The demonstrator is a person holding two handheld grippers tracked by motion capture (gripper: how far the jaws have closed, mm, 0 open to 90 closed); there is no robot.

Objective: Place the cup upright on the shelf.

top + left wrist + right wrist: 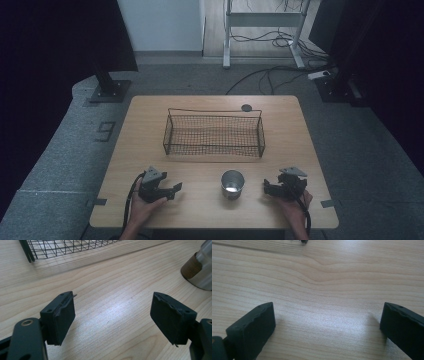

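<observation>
Metal cup (232, 184) — stood upright on tabletop (150, 150) between left claw (175, 189) and right claw (266, 187), touching neither; both claws apart, empty. Judged light, rigid, slippery — best pinched across the rim.

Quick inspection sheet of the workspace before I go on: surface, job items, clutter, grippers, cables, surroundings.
Surface: light wooden table, bare between the items.
Job's things: metal cup upright near the front edge, between the grippers; wire basket behind it, nothing seen inside.
Clutter: dark round disc by the basket's far right corner.
Grippers: left gripper and right gripper resting on the table, jaws apart, nothing between them.
Cables: one trails from each gripper; more cables on the floor.
Surroundings: grey carpet, stand bases, desk frame.
</observation>
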